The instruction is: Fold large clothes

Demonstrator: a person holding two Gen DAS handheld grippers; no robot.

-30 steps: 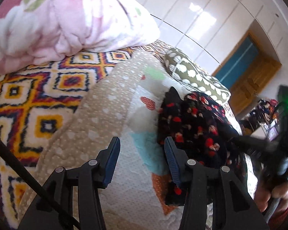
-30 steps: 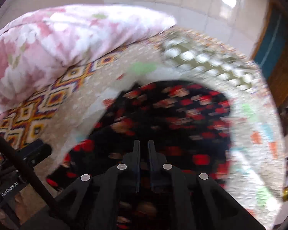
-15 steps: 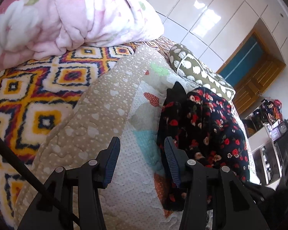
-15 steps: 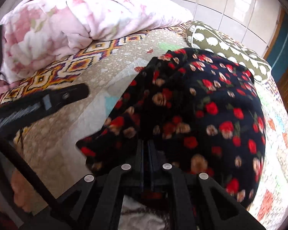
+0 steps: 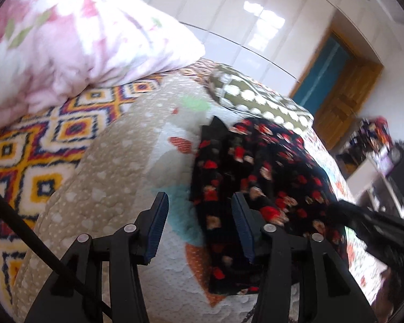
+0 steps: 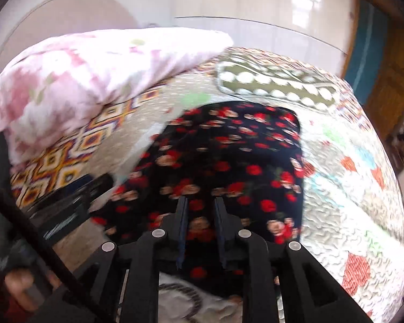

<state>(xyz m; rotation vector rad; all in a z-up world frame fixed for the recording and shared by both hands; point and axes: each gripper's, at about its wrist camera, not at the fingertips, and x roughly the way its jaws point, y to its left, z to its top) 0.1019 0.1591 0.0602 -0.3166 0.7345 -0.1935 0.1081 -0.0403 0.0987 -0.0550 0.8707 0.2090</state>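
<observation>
Opening right hand-held gripper [image 6: 200, 207] over floral garment [image 6: 229, 161], nothing pinched.

Pink floral duvet [image 5: 75, 40] at 10 o'clock, green spotted pillow [image 5: 258, 102] at 1, wooden door [image 5: 342, 94] further right.

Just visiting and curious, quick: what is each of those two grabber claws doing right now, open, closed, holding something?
Left gripper: open and opening, nothing gripped.
Right gripper: opening over the floral garment, pads not pressing it.
</observation>
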